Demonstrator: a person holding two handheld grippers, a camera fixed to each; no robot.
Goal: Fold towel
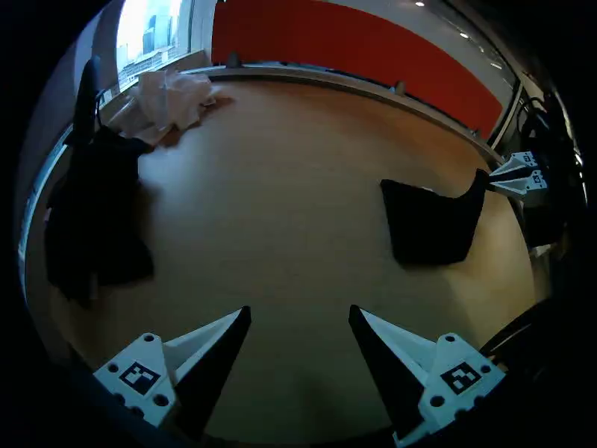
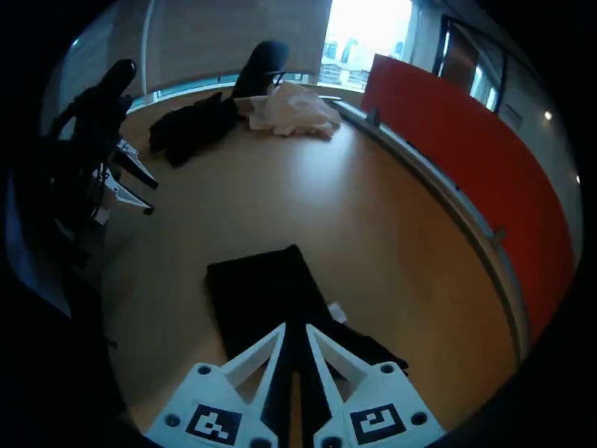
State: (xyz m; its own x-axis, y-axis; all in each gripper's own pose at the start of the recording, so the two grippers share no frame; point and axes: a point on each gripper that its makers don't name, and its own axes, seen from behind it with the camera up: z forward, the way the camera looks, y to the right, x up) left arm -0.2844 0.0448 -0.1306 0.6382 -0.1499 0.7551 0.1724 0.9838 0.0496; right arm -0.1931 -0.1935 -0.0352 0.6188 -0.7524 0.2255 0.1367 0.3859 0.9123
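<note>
wooden table (image 1: pixel 298 187): light brown, wide | pale crumpled cloth pile (image 1: pixel 175 97): on the table's far corner, near the window (image 1: pixel 149 30) | dark garment heap (image 1: pixel 97 209): at the table's edge, just beside the pale pile | dark chair back (image 2: pixel 261 60): behind both heaps | red panel (image 1: pixel 351 45): along the table's long side | blind (image 2: pixel 231 37): lowered

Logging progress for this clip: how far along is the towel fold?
Done: the black towel lies compact on the table, possibly folded once. In hand: the right gripper pinches its raised corner. Remaining: carry that corner over; the left gripper hangs open, idle.
</note>
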